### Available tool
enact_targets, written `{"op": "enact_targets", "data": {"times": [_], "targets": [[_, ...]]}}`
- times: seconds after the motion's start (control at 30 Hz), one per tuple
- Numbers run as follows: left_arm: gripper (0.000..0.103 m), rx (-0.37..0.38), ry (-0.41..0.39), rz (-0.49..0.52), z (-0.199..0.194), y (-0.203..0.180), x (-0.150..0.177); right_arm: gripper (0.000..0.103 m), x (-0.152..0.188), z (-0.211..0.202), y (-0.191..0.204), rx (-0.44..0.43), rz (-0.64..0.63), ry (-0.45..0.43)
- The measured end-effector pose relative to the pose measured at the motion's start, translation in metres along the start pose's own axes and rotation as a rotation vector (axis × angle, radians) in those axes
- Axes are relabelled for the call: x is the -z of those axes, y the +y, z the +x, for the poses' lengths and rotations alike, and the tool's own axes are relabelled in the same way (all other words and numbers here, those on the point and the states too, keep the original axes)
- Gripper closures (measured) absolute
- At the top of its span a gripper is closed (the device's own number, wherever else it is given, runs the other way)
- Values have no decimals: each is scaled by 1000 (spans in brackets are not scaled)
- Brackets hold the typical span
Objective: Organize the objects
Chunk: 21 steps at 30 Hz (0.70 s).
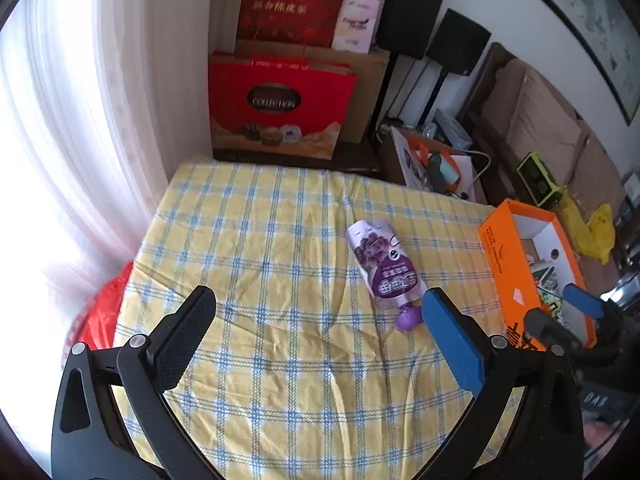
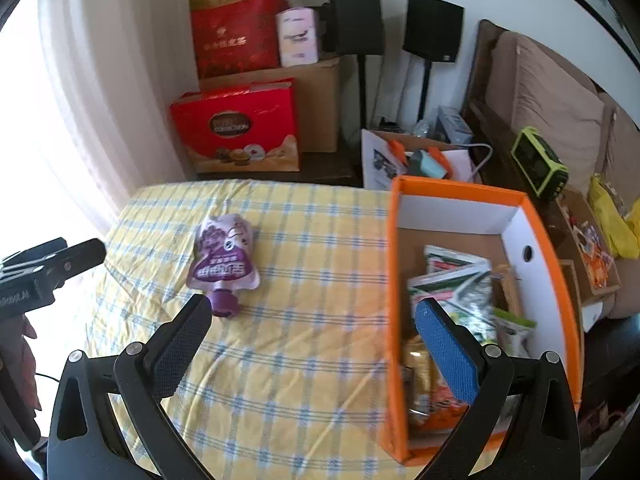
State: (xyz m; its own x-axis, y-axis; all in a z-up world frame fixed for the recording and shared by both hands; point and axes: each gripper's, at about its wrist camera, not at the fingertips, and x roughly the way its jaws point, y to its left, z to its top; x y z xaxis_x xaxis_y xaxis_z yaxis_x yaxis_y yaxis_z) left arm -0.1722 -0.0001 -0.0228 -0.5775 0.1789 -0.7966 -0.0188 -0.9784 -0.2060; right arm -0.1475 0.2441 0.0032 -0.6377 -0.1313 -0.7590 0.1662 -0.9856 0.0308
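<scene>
You had both tongs spread wide and empty. The left gripper (image 1: 318,312) hung over bare checked tablecloth (image 1: 256,240), nothing between its fingers. The right gripper (image 2: 314,322) hung astride the near-left wall of the orange box (image 2: 394,280), its blue pad over the box's contents and its black pad over the cloth, gripping nothing.

One loose item was left on the table: the purple spout pouch (image 2: 224,256). It lay flat on the cloth, cap (image 2: 224,302) pointing toward you, well left of the box, just beyond the right gripper's black finger and just beside the left gripper's blue one.

The box already held several snack packets (image 2: 456,280) piled in its near half; the far half looked free. My read: the box is the collection bin, so the pouch belongs there next. Being flat and soft, it would likely be easier to pinch at the rigid cap or neck.
</scene>
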Motion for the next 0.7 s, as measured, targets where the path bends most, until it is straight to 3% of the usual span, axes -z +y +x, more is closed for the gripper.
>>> {"op": "enact_targets", "data": {"times": [0.2,0.37,0.53,0.6,0.7], "targets": [[0,14,49,-39,29,10,2,1,8,29,24,-41,-57,39],[3,56,74,-71,50,12,1,2,9,59,25,-83,-20,73],[11,92,115,-81,71,8,-4,14,1,76,22,-108,-10,76],[25,120,128,-91,77,7,-7,17,-3,82,21,-133,-1,87],[33,143,141,-100,85,5,-9,27,-9,90,24,-117,-23,90]]}}
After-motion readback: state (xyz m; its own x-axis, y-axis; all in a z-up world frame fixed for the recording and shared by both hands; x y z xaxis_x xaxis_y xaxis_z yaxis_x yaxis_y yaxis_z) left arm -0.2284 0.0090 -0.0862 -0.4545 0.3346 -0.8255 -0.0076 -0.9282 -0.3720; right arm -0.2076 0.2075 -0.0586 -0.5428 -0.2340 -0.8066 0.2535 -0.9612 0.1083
